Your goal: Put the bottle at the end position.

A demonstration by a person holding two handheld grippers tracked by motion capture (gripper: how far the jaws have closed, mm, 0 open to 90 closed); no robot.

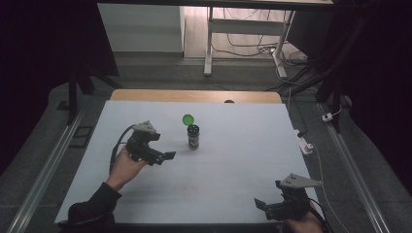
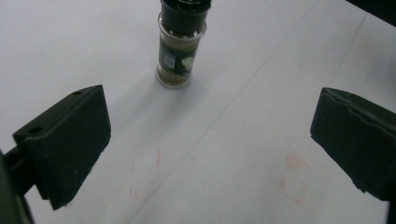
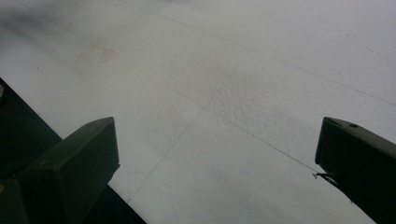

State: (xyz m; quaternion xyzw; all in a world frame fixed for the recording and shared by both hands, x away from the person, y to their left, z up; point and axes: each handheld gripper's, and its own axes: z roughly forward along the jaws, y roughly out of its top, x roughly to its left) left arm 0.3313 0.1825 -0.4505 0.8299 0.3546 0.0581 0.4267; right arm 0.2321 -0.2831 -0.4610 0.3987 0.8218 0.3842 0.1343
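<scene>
Spice jar (image 1: 193,137) before parted left tongs (image 1: 164,156)

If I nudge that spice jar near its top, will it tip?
Probably: the spice jar stands upright, tall on a narrow base. Its clear wall looks hard and smooth, so possibly slippery. The open green lid may flap.

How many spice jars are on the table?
1. The spice jar stands upright near the middle of the white table, its green flip lid open, just ahead of the open left gripper. Nothing on the table could hide another.
</scene>
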